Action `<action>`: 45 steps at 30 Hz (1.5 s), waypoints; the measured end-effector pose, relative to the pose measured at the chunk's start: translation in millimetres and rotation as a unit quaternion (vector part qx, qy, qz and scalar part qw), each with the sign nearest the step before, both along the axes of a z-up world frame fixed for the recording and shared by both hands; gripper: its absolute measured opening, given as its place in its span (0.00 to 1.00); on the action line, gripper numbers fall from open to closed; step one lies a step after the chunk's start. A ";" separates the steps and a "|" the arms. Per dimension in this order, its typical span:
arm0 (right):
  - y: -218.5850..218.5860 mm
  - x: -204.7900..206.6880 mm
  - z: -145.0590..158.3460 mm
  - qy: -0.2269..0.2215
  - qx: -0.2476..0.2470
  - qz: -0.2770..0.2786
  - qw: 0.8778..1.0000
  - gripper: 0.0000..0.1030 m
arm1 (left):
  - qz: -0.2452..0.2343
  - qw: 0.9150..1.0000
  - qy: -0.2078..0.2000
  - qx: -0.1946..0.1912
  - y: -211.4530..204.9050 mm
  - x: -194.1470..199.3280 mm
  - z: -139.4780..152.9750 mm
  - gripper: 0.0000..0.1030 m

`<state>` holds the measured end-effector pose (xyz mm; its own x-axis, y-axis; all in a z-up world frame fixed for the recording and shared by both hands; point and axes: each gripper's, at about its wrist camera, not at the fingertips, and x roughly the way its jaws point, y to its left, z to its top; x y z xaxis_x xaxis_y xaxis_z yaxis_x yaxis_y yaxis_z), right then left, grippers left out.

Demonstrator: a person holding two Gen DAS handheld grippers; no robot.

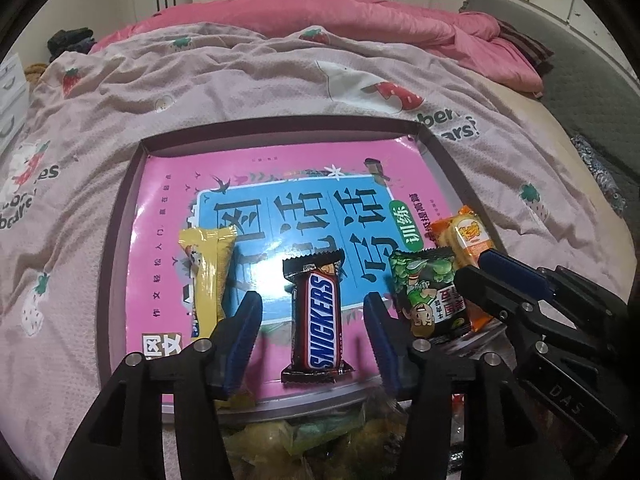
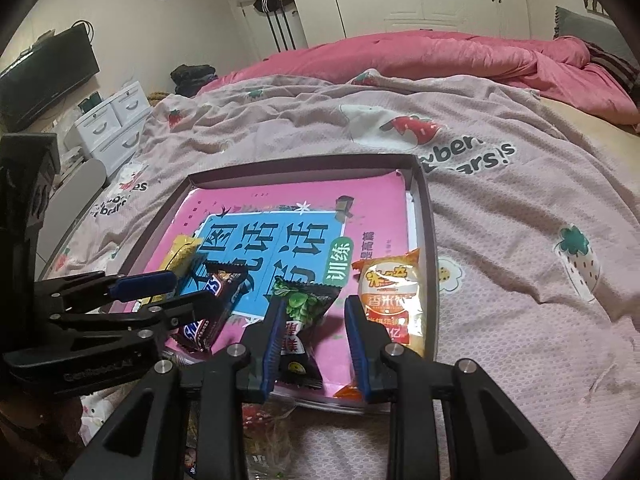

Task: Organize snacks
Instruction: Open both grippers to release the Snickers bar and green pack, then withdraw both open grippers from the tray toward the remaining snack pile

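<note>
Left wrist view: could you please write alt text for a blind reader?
A Snickers bar lies between the left gripper's open jaws, untouched, on a pink book in a shallow tray on a bed. A yellow pack, a green pack and an orange pack lie alongside.

four sealed snacks lying flat in a row inside shallow tray [image 1: 120, 216]: yellow bar [image 1: 208, 280], snickers bar [image 1: 318, 320], green packet [image 1: 430, 296], orange cracker pack [image 1: 468, 240]. all lengthwise, resting on pink book cover [image 1: 280, 168].

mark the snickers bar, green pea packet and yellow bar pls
Snickers bar [image 1: 319, 316], left wrist view, on the blue logo.
Green pea packet [image 1: 430, 294], left wrist view, wrapper middle.
Yellow bar [image 1: 208, 276], left wrist view, wrapper middle.
</note>
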<state>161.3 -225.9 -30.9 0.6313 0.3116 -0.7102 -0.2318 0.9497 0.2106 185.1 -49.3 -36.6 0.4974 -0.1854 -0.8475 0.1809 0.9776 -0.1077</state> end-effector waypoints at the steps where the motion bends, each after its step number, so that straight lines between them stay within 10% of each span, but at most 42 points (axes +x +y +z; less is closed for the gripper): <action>1: -0.4 0.1 0.8 -0.002 -0.001 -0.002 1.000 0.30 | 0.000 1.000 -0.002 0.000 0.7 -0.8 1.4 0.57; 11: -1.9 -7.8 14.2 -0.034 0.009 -0.005 0.999 0.42 | 0.009 1.000 -0.026 -0.002 6.5 -6.4 16.9 0.72; 45: -11.7 -38.8 42.1 -0.090 -0.003 -0.056 0.994 0.78 | 0.011 0.999 -0.049 -0.019 14.5 -31.3 47.4 0.76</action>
